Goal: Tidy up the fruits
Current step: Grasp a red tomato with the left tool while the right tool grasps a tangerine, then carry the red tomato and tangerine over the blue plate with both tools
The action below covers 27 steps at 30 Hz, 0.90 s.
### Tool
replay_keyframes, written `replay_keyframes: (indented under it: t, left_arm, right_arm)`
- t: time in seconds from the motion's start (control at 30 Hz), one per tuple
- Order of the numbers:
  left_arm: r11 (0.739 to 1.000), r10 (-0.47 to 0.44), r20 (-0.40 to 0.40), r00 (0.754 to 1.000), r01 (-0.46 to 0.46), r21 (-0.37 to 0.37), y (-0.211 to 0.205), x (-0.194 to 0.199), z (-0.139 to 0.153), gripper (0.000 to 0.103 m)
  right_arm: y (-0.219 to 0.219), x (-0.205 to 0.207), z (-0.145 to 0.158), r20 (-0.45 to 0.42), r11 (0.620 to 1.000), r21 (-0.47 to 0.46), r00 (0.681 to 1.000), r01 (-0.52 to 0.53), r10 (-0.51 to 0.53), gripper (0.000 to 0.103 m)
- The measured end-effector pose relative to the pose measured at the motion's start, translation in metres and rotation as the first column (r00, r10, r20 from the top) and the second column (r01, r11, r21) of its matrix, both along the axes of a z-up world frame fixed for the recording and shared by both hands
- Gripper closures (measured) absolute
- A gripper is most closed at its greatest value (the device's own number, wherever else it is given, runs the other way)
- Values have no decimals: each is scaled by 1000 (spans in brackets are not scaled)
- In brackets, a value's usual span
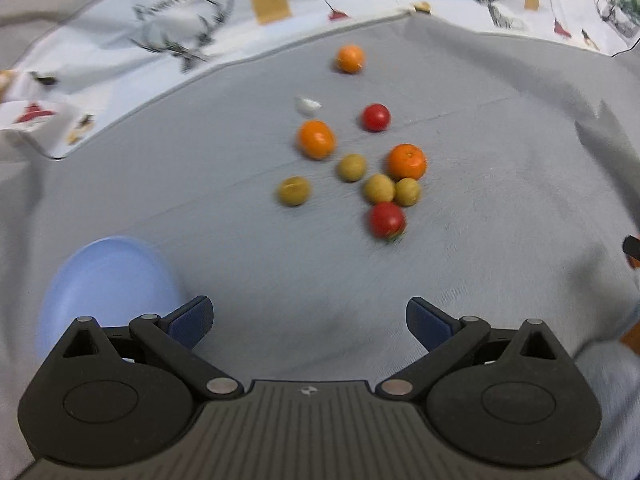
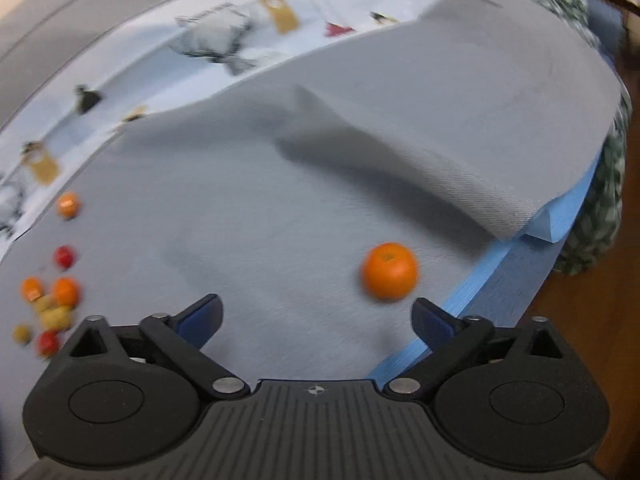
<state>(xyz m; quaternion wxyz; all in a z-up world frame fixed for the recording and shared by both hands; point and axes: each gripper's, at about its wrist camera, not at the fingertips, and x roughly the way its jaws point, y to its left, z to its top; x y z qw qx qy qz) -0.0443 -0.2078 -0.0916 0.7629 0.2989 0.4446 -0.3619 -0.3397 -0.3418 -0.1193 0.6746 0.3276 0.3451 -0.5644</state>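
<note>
Grey cloth (image 1: 480,240) covers the tabletop in the left wrist view, fruit loose on it: three oranges, nearest one (image 1: 406,161); two red fruits, nearest one (image 1: 387,220); four small yellow-green ones, one (image 1: 294,190) off to the left. Small white bit (image 1: 307,105) lies among them. Blue bowl (image 1: 108,284) sits near left, just beside the left finger. Left hand-held gripper (image 1: 309,322) has its jaws wide apart, nothing between them, fruit well ahead. Frame is smeared — risk is a rushed arrival that knocks the round fruit rolling, or clips the bowl rim with the left finger.

Right wrist view: right hand-held gripper (image 2: 318,318) has jaws spread, empty. Lone orange (image 2: 390,276) sits on the cloth just ahead of the right finger, not between the fingers. Blue edge (image 2: 500,264) of the tabletop is close behind it — an off-centre close would likely nudge the orange toward that edge and off. Raised cloth fold (image 2: 420,128) behind it could snag a finger. Main fruit cluster (image 2: 52,304) is far left.
</note>
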Motion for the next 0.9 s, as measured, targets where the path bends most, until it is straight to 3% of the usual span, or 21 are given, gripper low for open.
replay_keyframes:
  t: [0.17, 0.23, 0.33, 0.4, 0.43, 0.47, 0.5, 0.53, 0.73, 0.9]
  left_arm:
    - [999, -37, 6, 999, 37, 13, -45, 10, -36, 0]
    - [998, -55, 16, 998, 54, 33, -61, 14, -49, 0]
    - [996, -65, 8, 998, 64, 64, -76, 20, -61, 0]
    - [997, -54, 15, 998, 53, 58, -84, 23, -66, 3]
    - [998, -51, 18, 999, 50, 45, -85, 24, -66, 16]
    - [998, -56, 6, 998, 55, 36, -87, 26, -66, 38]
    - [997, -64, -26, 998, 65, 32, -89, 28, -67, 50]
    - [997, -69, -56, 996, 70, 23, -89, 30, -67, 73]
    - [997, -72, -70, 995, 70, -33, -69, 32, -50, 72]
    - [997, -30, -56, 998, 26, -75, -20, 28, -1, 72]
  right_arm:
    - [-22, -9, -30, -100, 1000, 22, 995, 5, -3, 14]
    - [-16, -4, -32, -158, 1000, -9, 987, -28, 26, 16]
    - [-7, 3, -30, -173, 997, -36, 983, -68, 61, 37]
    - [-5, 5, -27, -183, 995, -47, 980, -88, 78, 61]
    - [-6, 7, -26, -182, 995, -40, 980, -91, 83, 64]
    - [-6, 7, -25, -185, 995, -36, 979, -92, 84, 64]
    - [-7, 8, -24, -187, 995, -32, 978, -95, 88, 64]
    - [-13, 12, -24, -187, 995, -28, 978, -97, 90, 65]
    - [-10, 20, 0, -113, 994, -47, 989, -98, 93, 65]
    - [21, 41, 50, 14, 981, -93, 985, -171, 173, 65]
